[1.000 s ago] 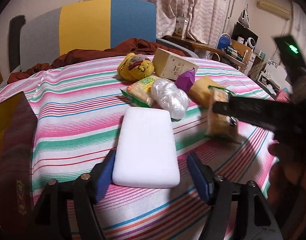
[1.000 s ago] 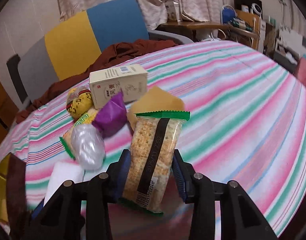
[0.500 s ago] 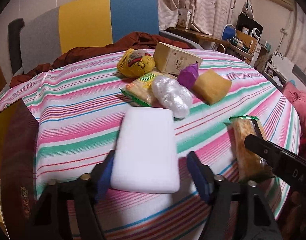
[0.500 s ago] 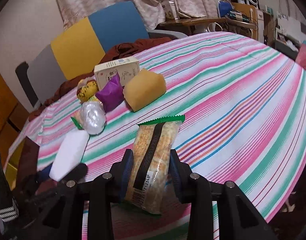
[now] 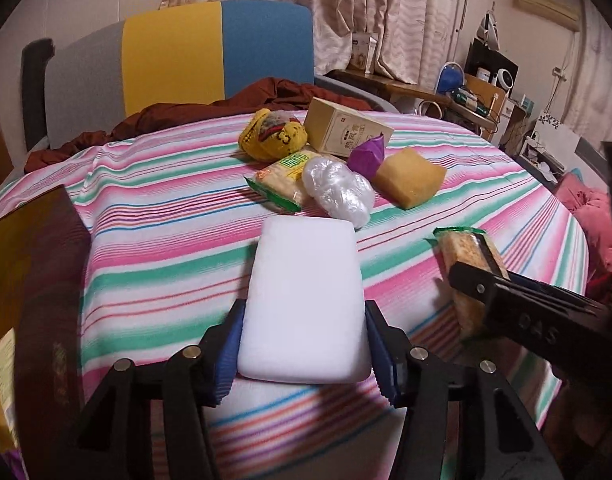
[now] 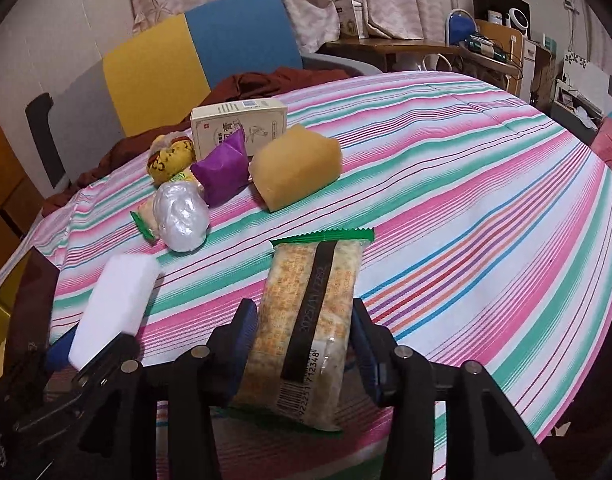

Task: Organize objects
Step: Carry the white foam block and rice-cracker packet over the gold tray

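White block [image 5: 304, 300]: we see it flat on the striped tabletop [image 5: 166, 240], its near end between the blue pads of the left gripper [image 5: 304, 356].
Left gripper: its jaws have just been closing, and we see both pads now touching the sides of the white block, pinching it.
Dark box [image 5: 30, 300]: it stands at the left edge of the left wrist view, just beside the left gripper.
Pile of items: farther back we find a yellow pouch [image 5: 272, 140], a beige carton [image 5: 346, 130], a green-edged snack bag [image 5: 282, 180], a clear plastic wad [image 5: 338, 192], a purple packet [image 5: 368, 156] and a tan bun [image 5: 410, 182], all huddled together and touching.
Cracker pack [image 6: 306, 328]: it lies lengthwise on the tabletop, to the right of the white block and well apart from the pile, its barcode end between the pads of the right gripper [image 6: 302, 352].
Right gripper: its jaws have just been opening; we see a small gap on each side of the cracker pack, so the pads stand spread and no longer press it.
Chair [image 5: 178, 52]: grey, yellow and blue back behind the tabletop, with a rust-brown cloth [image 5: 226, 104] bunched on it.
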The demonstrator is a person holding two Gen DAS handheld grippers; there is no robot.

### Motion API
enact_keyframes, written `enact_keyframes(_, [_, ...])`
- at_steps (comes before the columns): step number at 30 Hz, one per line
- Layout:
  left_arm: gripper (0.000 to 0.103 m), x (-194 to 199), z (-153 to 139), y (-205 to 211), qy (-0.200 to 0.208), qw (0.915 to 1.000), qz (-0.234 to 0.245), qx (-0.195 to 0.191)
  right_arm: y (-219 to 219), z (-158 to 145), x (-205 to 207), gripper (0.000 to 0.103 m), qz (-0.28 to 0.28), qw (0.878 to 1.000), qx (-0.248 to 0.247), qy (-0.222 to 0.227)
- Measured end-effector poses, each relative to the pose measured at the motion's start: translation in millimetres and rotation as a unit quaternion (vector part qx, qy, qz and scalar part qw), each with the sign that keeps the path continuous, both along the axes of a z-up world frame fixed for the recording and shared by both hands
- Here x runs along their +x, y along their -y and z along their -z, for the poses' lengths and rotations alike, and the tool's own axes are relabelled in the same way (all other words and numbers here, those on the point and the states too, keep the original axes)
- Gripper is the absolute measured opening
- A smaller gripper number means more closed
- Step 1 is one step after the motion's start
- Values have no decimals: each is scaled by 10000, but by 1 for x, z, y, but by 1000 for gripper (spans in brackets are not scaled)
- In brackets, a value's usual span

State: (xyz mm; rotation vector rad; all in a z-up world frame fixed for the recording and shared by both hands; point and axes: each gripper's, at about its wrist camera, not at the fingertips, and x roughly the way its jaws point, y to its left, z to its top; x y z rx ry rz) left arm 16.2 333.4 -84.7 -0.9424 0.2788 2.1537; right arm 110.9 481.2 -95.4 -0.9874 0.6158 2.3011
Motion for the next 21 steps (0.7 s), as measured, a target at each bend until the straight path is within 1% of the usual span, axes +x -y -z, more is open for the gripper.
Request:
enact_keyframes(3, [57, 9, -7, 10, -36, 9999, 27, 120, 1, 1, -1, 45, 4, 10000, 42, -24])
enact_keyframes(6, [57, 17, -17, 21, -93, 9996, 35, 261, 4, -1, 0, 44, 53, 9999, -56, -66])
enact_keyframes(11, [57, 24, -37, 44, -165, 9987, -3, 484, 13, -2, 5, 42, -13, 9997, -152, -196])
enact_keyframes(15, [57, 22, -52, 71, -182, 9975, -209, 648, 19, -3, 10, 42, -67, 9989, -302, -342])
enact_keyframes(21, [57, 9, -67, 118, -70, 9939, -712, 836, 31, -7, 8, 42, -244, 9966, -610, -493])
